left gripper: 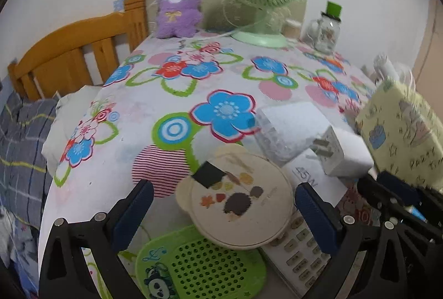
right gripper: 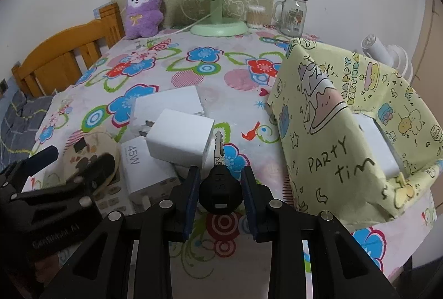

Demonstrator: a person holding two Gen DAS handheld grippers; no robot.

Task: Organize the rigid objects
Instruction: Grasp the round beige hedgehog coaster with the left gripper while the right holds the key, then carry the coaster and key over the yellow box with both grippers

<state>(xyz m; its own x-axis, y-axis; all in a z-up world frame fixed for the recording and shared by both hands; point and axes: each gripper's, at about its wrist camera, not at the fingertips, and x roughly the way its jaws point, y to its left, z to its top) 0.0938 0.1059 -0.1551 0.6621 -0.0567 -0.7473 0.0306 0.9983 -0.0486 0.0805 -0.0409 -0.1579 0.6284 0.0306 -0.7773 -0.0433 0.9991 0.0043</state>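
right gripper clamped on a key by its black head, blade pointing away toward a white charger. charger lies on a white box marked 45w. yellow party-print bag stands just right. left gripper low at left, over a round dish.

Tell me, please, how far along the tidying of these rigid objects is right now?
Done: a white block already sits inside the yellow party box. In hand: the right gripper is shut on the black-headed key. Left: the charger, the round mirror between the open left gripper's fingers, the remote and the green comb.
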